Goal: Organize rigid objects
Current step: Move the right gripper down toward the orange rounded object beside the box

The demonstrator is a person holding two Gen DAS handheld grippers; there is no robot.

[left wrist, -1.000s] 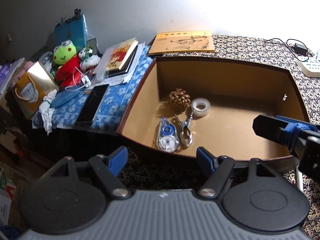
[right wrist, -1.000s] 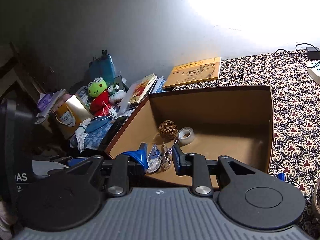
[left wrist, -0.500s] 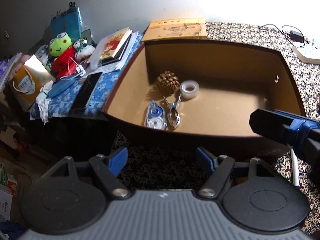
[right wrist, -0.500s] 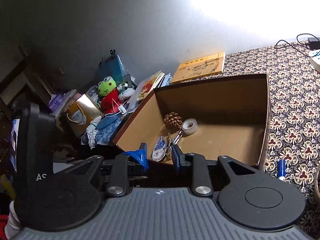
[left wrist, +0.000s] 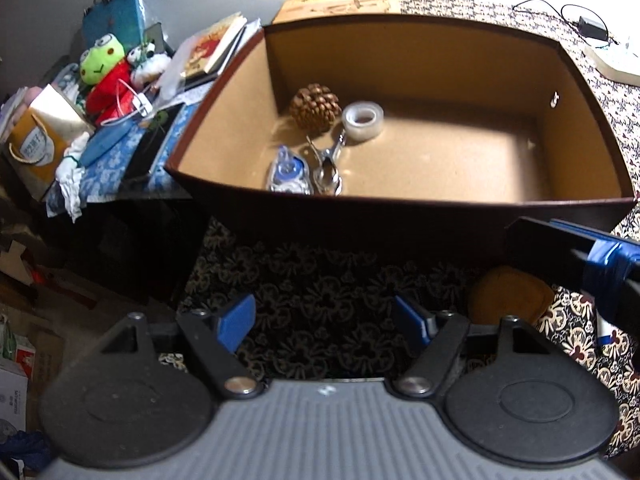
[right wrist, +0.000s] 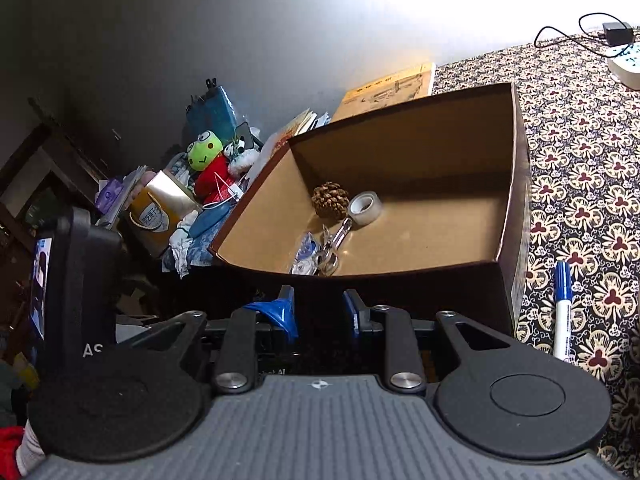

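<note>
Both the left hand-held gripper [left wrist: 325, 322] and the right hand-held gripper [right wrist: 318, 312] hang empty, blue pads apart, before the brown cardboard box [left wrist: 400, 208]. Inside lie a brown pine cone [left wrist: 315, 107], clear tape roll [left wrist: 362, 121], metal clip [left wrist: 328, 164] and correction-tape dispenser [left wrist: 289, 171]; a blue-capped white marker [right wrist: 562, 312] rests on the patterned counter [right wrist: 580, 160] beside the box.

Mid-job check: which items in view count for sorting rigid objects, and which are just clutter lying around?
Job items:
- brown cardboard box
- brown pine cone
- clear tape roll
- metal clip
- blue-and-clear correction tape dispenser
- blue-capped white marker, on the cloth outside the box

Lying about:
- green frog plush toy
- yellow booklet
- white power strip
</note>
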